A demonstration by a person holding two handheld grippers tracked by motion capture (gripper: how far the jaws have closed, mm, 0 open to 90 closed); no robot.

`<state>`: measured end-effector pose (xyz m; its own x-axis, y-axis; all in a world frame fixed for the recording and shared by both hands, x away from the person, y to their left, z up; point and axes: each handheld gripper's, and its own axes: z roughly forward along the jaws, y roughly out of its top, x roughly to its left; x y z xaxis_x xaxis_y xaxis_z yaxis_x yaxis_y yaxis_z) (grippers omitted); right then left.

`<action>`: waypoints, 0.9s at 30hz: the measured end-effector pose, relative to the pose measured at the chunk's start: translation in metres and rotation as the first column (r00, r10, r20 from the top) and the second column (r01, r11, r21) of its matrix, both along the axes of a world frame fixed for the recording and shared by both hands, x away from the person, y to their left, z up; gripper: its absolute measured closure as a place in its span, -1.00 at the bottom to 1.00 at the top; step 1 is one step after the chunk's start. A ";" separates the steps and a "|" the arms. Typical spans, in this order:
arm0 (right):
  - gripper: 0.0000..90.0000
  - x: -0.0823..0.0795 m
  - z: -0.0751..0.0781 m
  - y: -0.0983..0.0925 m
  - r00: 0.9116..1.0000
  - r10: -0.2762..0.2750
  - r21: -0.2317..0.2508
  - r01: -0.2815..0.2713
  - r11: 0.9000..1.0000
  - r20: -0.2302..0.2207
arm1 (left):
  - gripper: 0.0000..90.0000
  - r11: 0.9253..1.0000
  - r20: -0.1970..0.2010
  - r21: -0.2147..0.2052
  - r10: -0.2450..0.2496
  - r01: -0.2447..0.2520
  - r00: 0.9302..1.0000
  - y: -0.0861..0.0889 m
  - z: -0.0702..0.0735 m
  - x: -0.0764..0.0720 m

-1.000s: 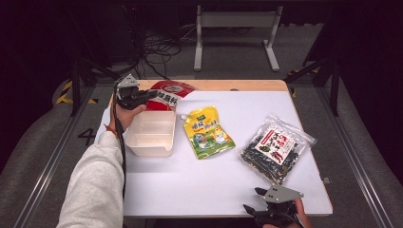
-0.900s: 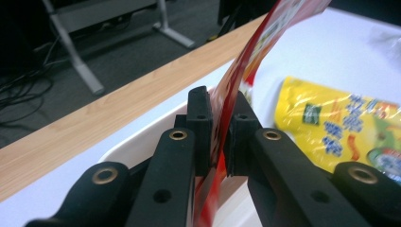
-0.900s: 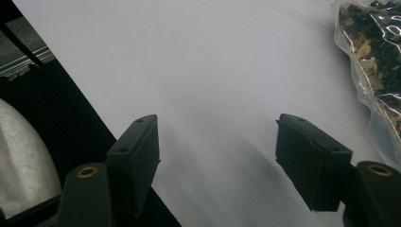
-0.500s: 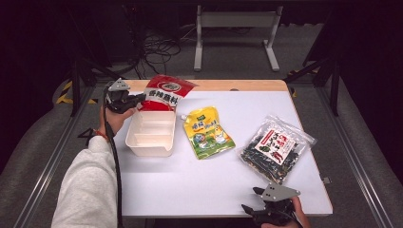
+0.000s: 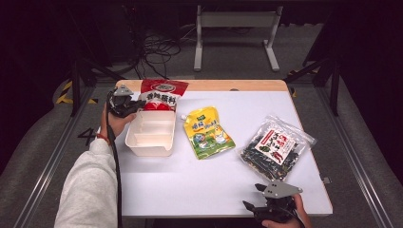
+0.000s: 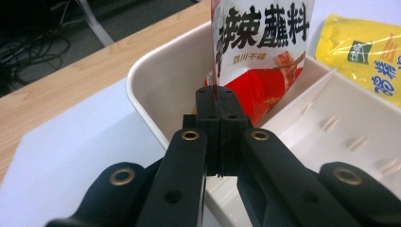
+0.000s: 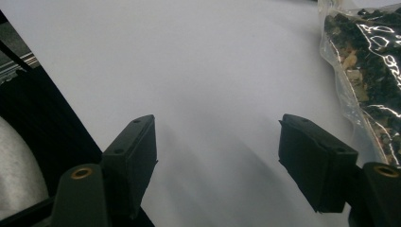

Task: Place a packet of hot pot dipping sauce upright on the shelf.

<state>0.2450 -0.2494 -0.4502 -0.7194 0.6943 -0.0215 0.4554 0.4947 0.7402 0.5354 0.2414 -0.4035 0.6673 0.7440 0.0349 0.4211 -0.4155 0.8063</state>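
My left tongs (image 6: 220,118) are clamped fully together on the edge of the red sauce packet (image 6: 262,52), pinching just the thin side seam so the packet hangs upright, its bottom inside the white tray (image 6: 161,85). I take that hold to be deliberate: gripped by the seam, the packet can be stood or laid into the far compartment without the jaws fouling the tray wall. From above, the left tongs (image 5: 121,102) sit at the tray's (image 5: 135,146) far left corner, the packet (image 5: 161,95) leaning over the far rim.

My right tongs (image 7: 217,151) stand wide open, holding nothing, over bare table (image 7: 189,56) near the front edge, parked out of the way (a fair place to wait). The clear bag of dried seaweed (image 7: 373,71) lies just ahead of them to the right, not touching.

Room for moving: the tray's inner divider lies just to the right of my left jaws, so the packet must stay on its own side. The yellow pouch (image 5: 207,133) lies beside the tray, near but apart. The wooden table edge runs close behind the packet. The middle of the table is open.
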 end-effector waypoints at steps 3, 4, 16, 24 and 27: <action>-0.36 0.001 0.001 0.000 1.000 -0.004 0.006 0.004 1.000 -0.001 | 1.00 0.999 -0.011 0.033 0.000 0.001 1.000 -0.003 -0.002 0.001; -0.36 0.001 0.001 0.000 1.000 -0.002 0.007 0.002 1.000 0.000 | 1.00 0.999 -0.006 0.044 0.000 0.001 1.000 -0.004 -0.001 0.001; -0.37 0.002 0.003 -0.002 1.000 0.000 0.010 0.000 1.000 0.009 | 0.79 0.998 0.032 -0.041 0.040 -0.038 0.999 0.000 0.006 -0.005; -0.36 0.005 0.005 -0.003 1.000 -0.001 0.024 0.001 1.000 0.013 | 0.45 0.995 0.100 -0.097 0.036 -0.026 0.994 0.005 0.023 -0.027; -0.35 0.008 0.007 -0.003 1.000 0.001 0.029 -0.001 1.000 0.014 | 0.36 0.996 0.138 -0.088 0.024 -0.012 0.990 0.003 0.030 -0.044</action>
